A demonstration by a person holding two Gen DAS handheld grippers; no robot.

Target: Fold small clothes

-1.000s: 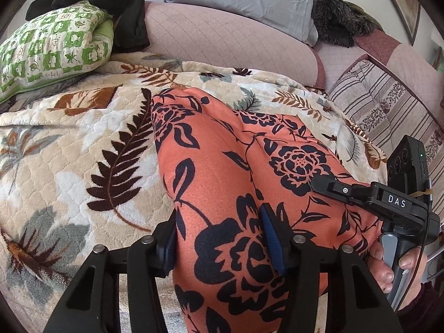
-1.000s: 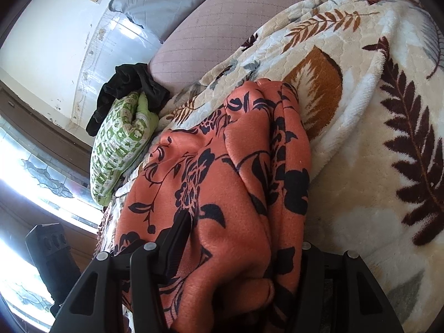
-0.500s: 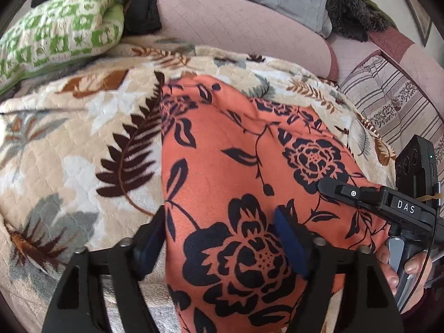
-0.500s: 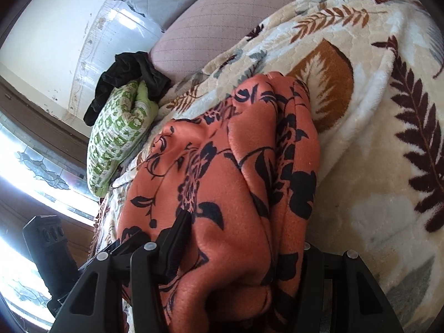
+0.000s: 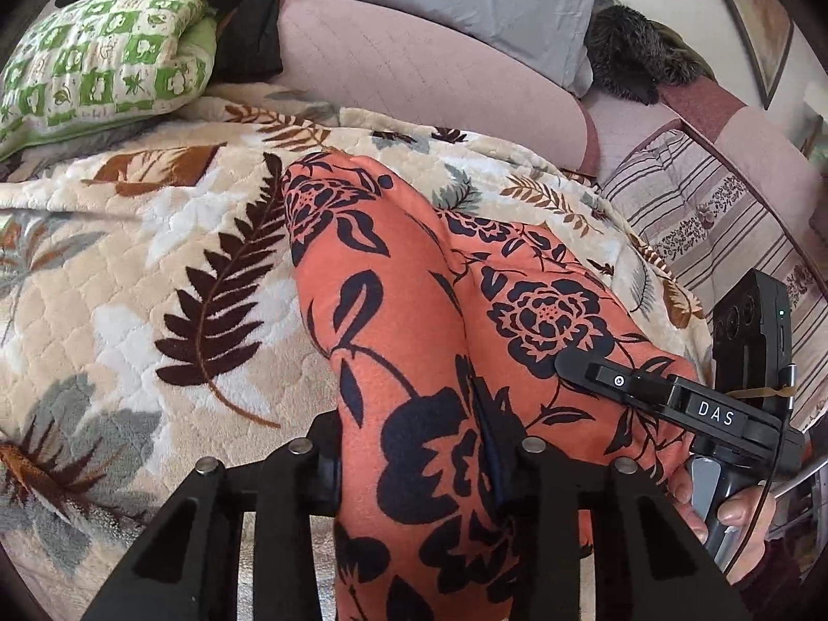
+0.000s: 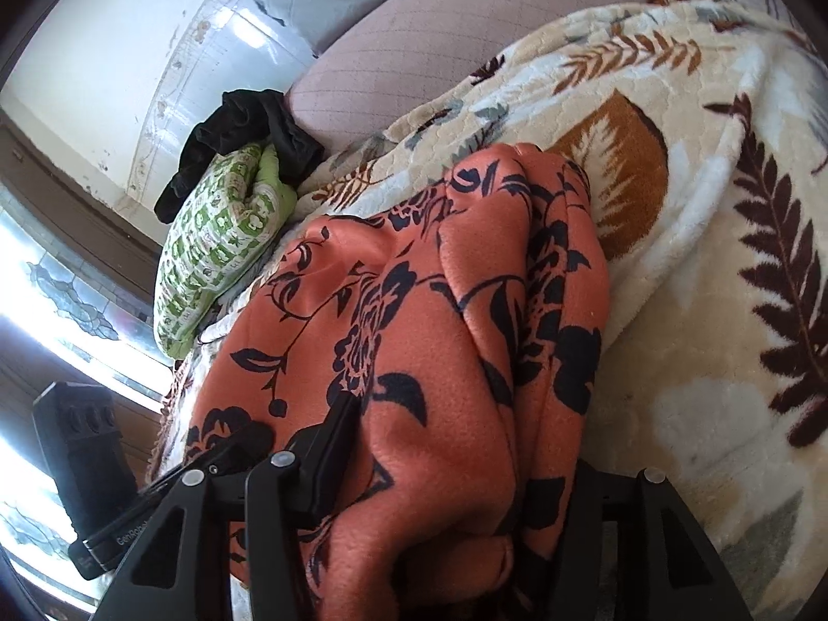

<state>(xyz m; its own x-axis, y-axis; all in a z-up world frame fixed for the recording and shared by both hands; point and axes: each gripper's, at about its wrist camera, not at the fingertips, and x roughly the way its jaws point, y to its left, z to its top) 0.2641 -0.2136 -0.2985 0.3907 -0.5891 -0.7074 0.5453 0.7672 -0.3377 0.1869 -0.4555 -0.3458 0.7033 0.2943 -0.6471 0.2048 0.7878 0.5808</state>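
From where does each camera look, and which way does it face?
Left wrist: sits on the left tool, looking down along it at the orange cloth between its closing jaws; the right tool and a hand show.
Right wrist: sits on the right tool, closing on the same cloth.
Both share the leaf blanket and green pillow.

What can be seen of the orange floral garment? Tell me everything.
The orange floral garment is a soft, slightly fuzzy-looking cloth printed with dark navy flowers, leaves and vines. It lies bunched and folded over in thick layers on the leaf-patterned blanket, a crease running down its middle. The left gripper is closing with one fold between its pads; the right gripper is closing too, with the stacked layers between its jaws.
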